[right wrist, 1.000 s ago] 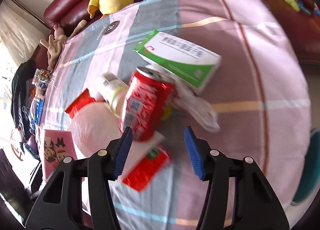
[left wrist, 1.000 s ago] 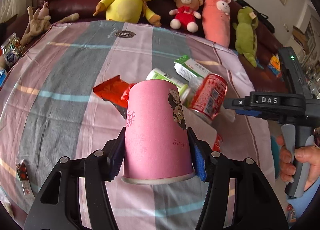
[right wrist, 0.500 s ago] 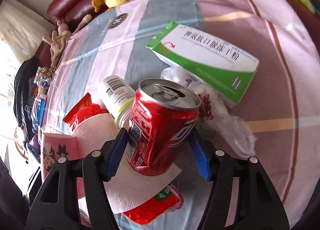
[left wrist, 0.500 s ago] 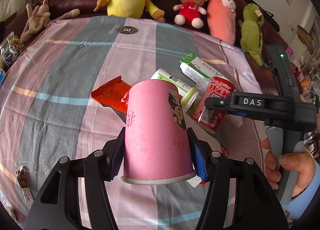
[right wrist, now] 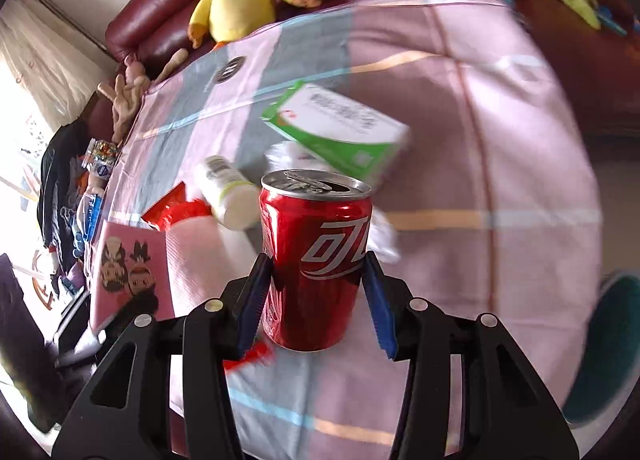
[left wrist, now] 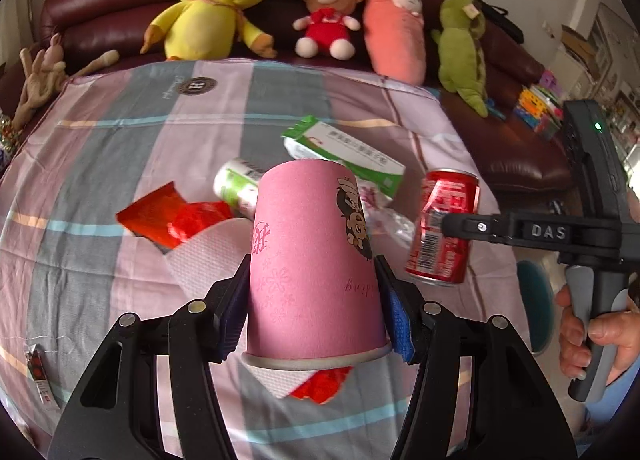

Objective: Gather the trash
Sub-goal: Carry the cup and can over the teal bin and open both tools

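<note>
Left wrist view: left gripper [left wrist: 316, 300] clamped on pink paper cup [left wrist: 314, 260], cup upside down, above striped cloth [left wrist: 100, 147]. Right gripper [right wrist: 316, 292] jaws just closing, now pressed on red can [right wrist: 316, 256], can upright, lifted off cloth, right of cup. Green box [left wrist: 344, 153], white bottle [left wrist: 236, 185], red wrapper [left wrist: 172, 215], napkin [left wrist: 208, 256] lie on cloth behind cup.

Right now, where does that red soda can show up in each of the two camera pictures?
Left wrist view: the red can is right of centre, clamped by the right gripper, beside the pink cup.
Right wrist view: the can is at centre, between the blue pads.
Shared landmark: the green and white box behind it.
</note>
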Available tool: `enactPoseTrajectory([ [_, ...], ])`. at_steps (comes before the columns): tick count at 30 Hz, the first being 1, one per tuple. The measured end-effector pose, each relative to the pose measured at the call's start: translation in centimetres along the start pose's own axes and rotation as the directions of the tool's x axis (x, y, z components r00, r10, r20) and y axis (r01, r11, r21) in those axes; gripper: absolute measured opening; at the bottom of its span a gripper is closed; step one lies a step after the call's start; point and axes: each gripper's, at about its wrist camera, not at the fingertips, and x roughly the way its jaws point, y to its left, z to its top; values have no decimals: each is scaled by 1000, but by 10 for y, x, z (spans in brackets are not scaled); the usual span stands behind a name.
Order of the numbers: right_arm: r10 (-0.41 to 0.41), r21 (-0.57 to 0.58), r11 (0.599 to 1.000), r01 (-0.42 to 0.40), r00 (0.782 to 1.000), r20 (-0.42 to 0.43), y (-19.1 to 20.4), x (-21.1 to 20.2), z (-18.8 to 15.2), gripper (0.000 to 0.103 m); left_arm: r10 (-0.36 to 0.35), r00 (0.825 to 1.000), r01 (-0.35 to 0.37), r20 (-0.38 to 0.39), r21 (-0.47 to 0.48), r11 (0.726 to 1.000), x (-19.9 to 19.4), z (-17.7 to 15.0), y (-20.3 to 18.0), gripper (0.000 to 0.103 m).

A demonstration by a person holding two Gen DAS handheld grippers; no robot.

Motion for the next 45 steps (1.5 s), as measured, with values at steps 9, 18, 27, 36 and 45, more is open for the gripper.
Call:
enactPoseTrajectory([
  [9, -64, 143, 988, 51, 994, 91, -106, -74, -45, 45, -68, 996, 77, -63, 167, 983, 28, 0, -96, 59],
  [18, -190, 345, 932, 115, 962, 194, -223, -150, -100, 45, -154, 974, 209, -168, 387, 898, 67, -12, -239, 59],
  [27, -288, 482, 857, 184, 946, 151, -314, -175, -145, 45, -174, 942, 302, -287, 495, 815, 117, -37, -346, 60],
  [36, -275, 537, 820, 199, 959, 65, -362, -150, -174, 45, -125, 915, 337, -383, 557, 759, 162, -70, -404, 60],
  [45, -227, 566, 801, 194, 974, -12, -383, -124, -190, 47, -72, 899, 337, -433, 575, 745, 194, -92, -435, 65],
])
